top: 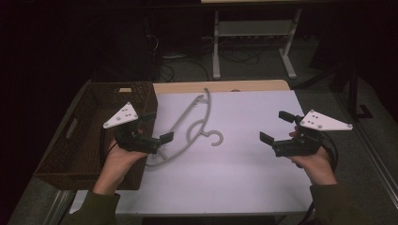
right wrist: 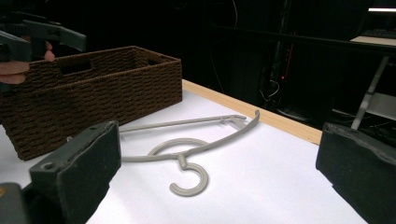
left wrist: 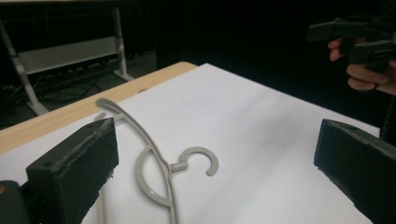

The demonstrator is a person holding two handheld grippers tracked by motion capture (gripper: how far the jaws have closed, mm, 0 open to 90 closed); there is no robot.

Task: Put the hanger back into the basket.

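Between our left gripper (top: 156, 126) and right gripper (top: 277, 126) the sheet (top: 253, 112) lies bare past the hanger (top: 190, 129), which lies just under the left. The basket (top: 94, 131) walls off the left gripper's outer side.

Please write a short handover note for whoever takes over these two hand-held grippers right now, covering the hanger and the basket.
Left hand-held gripper: open, holding nothing, hovering over the hanger's lower end, beside the basket.
Right hand-held gripper: open, holding nothing, raised over the right side of the white mat, away from the hanger.
Hanger: grey plastic, lying flat on the white mat, hook pointing toward the right gripper.
Basket: brown wicker, at the table's left edge; nothing visible inside.
Done: nothing grasped yet.
Left: probably close the left gripper on the hanger and move it, perhaps into the basket.
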